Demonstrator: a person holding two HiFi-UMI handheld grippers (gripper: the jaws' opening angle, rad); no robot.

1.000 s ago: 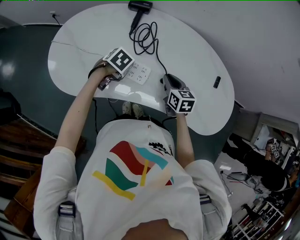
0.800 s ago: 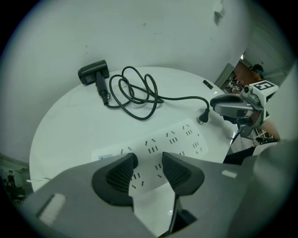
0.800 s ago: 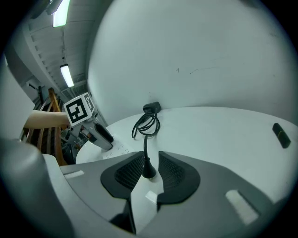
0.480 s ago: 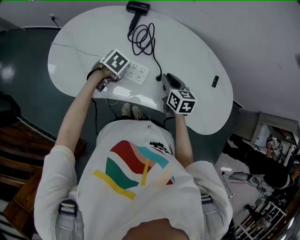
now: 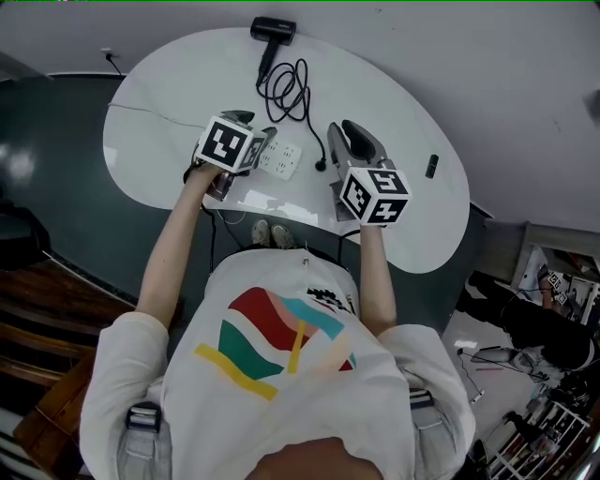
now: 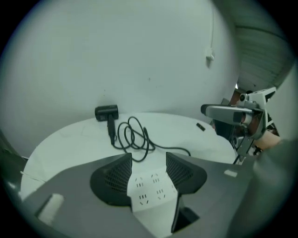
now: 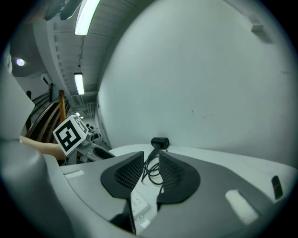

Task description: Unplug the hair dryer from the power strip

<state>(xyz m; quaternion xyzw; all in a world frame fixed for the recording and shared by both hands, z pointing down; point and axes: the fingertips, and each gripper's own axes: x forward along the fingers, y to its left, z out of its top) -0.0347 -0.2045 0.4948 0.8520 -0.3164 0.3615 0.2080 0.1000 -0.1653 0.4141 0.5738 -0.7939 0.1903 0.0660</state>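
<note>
**Head view.** I see the hair dryer (image 5: 273, 28) lying at the far edge of the white table (image 5: 403, 112). Its black cord (image 5: 286, 89) is coiled just in front of it. The cord's plug (image 5: 321, 167) rests on the tabletop, out of the power strip (image 5: 283, 159) and a little to its right. The left gripper (image 5: 255, 127) is held over the strip's left end and the right gripper (image 5: 339, 131) over the table just right of the plug. A small black object (image 5: 431, 167) lies well apart, near the right rim.

**Left gripper view.** The jaws stand wide apart and are opening. The power strip (image 6: 151, 188) shows in the gap between them, sockets up and empty, and the pads (image 6: 181, 169) do not press on it. Beyond lie the cord (image 6: 135, 139) and the hair dryer (image 6: 107, 112). The right gripper enters from the right side of this view.

**Right gripper view.** The jaws are partly apart and opening, with a narrow gap and nothing gripped. Through the gap I see the cord (image 7: 151, 174) and, at the back against the wall, the hair dryer (image 7: 159, 142). A corner of the power strip (image 7: 139, 204) lies low in the picture under the left jaw. The left gripper's marker cube (image 7: 70, 134) is at the left.
</note>
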